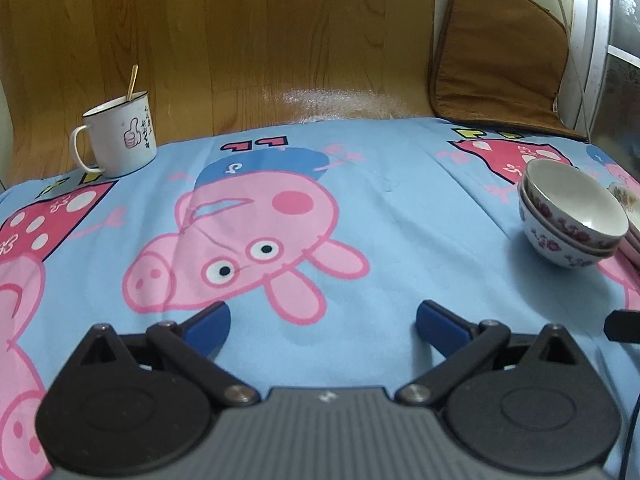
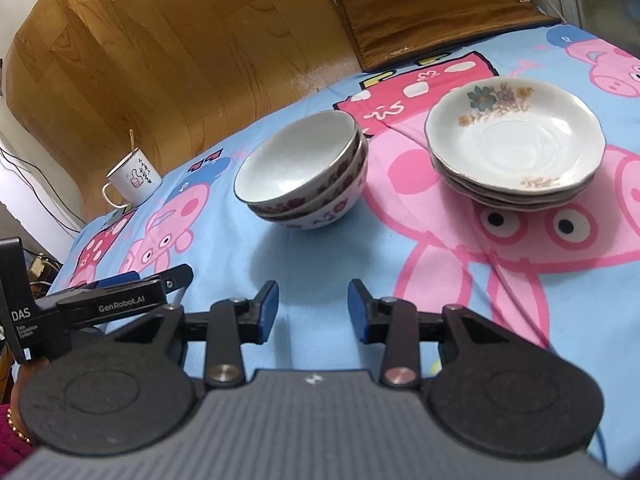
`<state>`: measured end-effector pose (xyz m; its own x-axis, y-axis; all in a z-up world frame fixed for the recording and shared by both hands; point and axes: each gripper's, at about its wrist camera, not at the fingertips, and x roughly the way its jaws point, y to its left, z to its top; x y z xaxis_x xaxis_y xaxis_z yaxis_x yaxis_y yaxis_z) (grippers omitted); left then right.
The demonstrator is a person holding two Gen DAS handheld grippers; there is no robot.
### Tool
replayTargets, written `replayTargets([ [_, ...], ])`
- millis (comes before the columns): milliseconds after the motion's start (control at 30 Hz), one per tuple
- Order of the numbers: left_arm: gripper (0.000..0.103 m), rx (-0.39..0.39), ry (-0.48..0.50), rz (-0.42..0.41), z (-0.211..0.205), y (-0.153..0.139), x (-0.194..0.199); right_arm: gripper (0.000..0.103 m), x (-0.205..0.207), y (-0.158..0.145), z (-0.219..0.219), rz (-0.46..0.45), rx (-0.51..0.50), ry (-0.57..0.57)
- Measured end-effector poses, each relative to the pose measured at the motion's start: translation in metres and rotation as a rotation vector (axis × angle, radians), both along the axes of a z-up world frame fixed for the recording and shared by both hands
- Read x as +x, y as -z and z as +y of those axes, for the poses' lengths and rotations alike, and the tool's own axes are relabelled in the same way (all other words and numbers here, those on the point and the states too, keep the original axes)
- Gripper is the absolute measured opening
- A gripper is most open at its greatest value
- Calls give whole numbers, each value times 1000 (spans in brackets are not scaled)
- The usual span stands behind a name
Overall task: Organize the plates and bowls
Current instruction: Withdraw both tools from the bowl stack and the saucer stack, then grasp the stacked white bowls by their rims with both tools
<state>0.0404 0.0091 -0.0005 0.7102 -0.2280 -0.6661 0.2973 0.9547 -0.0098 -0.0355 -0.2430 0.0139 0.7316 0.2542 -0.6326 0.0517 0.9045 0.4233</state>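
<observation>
A stack of white bowls with purple flowers (image 2: 304,172) stands on the blue cartoon cloth (image 2: 320,256); it also shows at the right of the left wrist view (image 1: 572,216). A stack of white floral plates (image 2: 516,140) stands to the right of the bowls. My right gripper (image 2: 313,312) is open and empty, a little in front of the bowls. My left gripper (image 1: 322,326) is open wide and empty, over the cloth left of the bowls; it shows at the left of the right wrist view (image 2: 132,284).
A white mug with a spoon (image 1: 120,136) stands at the far left edge of the cloth (image 1: 400,208); it also shows in the right wrist view (image 2: 134,180). A brown cushion (image 1: 500,52) lies on the wooden floor (image 1: 240,40) beyond the cloth.
</observation>
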Motion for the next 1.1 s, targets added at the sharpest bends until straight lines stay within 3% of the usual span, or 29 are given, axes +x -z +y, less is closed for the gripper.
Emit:
replayTargets([
  [233, 103, 2, 30, -6, 13, 0, -11, 43, 5, -2, 12, -20, -84, -45],
  [333, 103, 22, 18, -18, 33, 0, -23, 43, 10, -1, 36, -29, -134, -150],
  [533, 103, 34, -129, 0, 84, -1, -35, 43, 22, -2, 100, -106, -280, -404],
  [667, 103, 19, -156, 5, 99, 0, -35, 42, 28, 0, 126, -139, -316, -502],
  [867, 96, 0, -115, 9, 85, -8, -27, 41, 29, -2, 111, -129, -294, -450],
  [1100, 95, -134, 121, 11, 26, -32, -4, 41, 27, -6, 30, -14, -129, -206],
])
